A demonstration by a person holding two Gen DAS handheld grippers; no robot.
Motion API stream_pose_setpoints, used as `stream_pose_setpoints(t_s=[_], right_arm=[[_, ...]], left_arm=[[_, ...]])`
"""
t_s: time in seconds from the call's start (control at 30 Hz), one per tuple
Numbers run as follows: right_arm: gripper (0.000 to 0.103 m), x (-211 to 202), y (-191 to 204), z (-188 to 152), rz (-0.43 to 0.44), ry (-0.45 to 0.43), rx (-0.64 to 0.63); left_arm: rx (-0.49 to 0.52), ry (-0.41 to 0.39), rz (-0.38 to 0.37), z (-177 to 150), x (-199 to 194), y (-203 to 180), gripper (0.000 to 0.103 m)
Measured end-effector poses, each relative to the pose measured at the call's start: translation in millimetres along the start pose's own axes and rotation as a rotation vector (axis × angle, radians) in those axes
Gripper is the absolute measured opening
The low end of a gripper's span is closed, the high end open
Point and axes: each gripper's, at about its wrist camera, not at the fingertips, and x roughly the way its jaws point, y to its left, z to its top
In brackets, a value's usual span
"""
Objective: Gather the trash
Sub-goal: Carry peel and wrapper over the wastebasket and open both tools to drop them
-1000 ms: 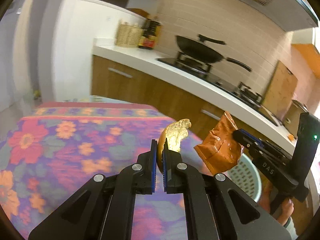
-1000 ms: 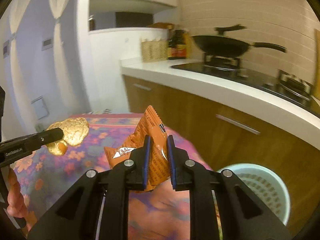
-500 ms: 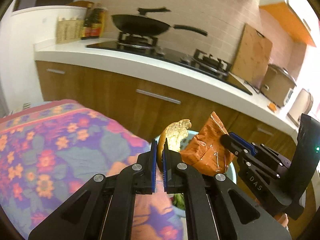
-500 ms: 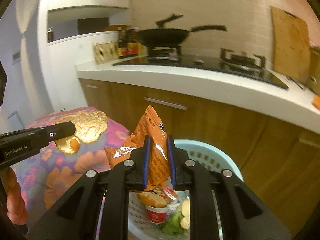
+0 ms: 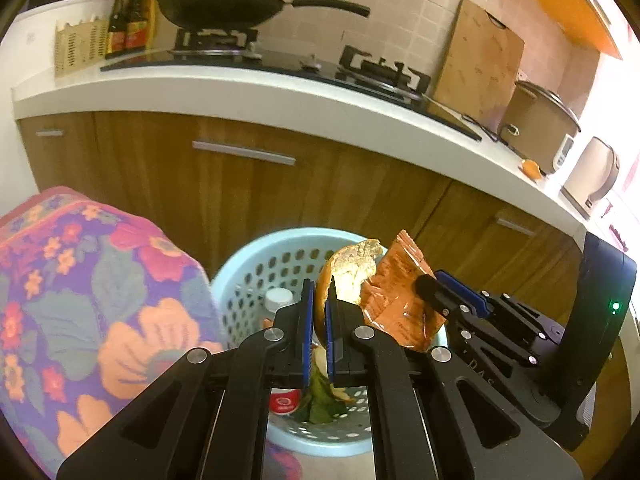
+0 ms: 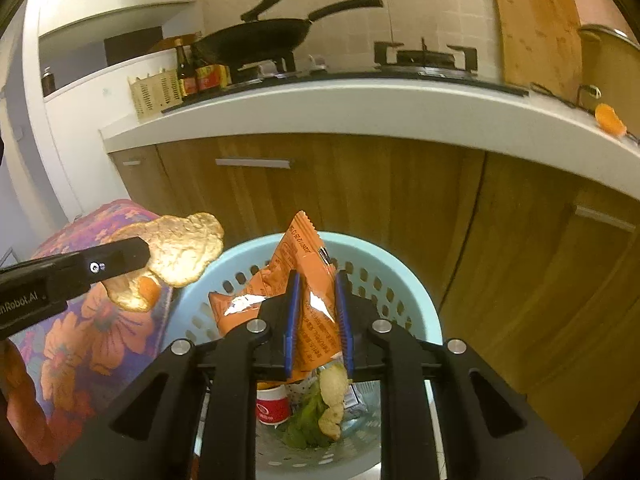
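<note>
Orange peel (image 5: 347, 276), pale pith showing, held upright above pale blue perforated bin (image 5: 240, 276), crinkled orange wrapper (image 6: 308, 280) held over same bin, red-capped cup (image 6: 272, 404), greens and scraps inside

Wooden cabinets (image 5: 248, 184), tiled wall (image 5: 400, 8)

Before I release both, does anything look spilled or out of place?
Nothing stands out. The orange wrapper in the right gripper and the peel in the left gripper hang over the blue basket, which holds other trash.
</note>
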Motion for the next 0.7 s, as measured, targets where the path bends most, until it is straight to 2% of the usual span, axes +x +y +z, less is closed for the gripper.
stream_pose_setpoints(t_s=[0.17,0.23,0.3,0.5,0.7], right_arm=[[0.020,4.9,-14.7,-7.3,-0.006,0.035,0.030],[0.020,4.1,-20.2,-10.6,-0.009,0.044,0.050],[0.020,1.2,-25.4,-12.4,-0.002,0.045,0.065],[0.020,-14.0,-30.4,-12.9,-0.007,0.028,0.076],[0.020,-37.5,-17.1,-6.6,0.008,-0.012,0.057]], left_arm=[[0.008,0.024,-0.018,-0.8,12.3,-8.4,0.004],[0.013,0.042,-0.017,-1.8,17.5,-10.5,0.013],[0.014,0.054,-0.014,-4.5,20.5,-11.3,0.038],[0.017,0.042,-0.015,-10.1,11.0,-7.9,0.041],[0.011,-0.001,-0.009,-14.6,-13.0,-2.9,0.047]])
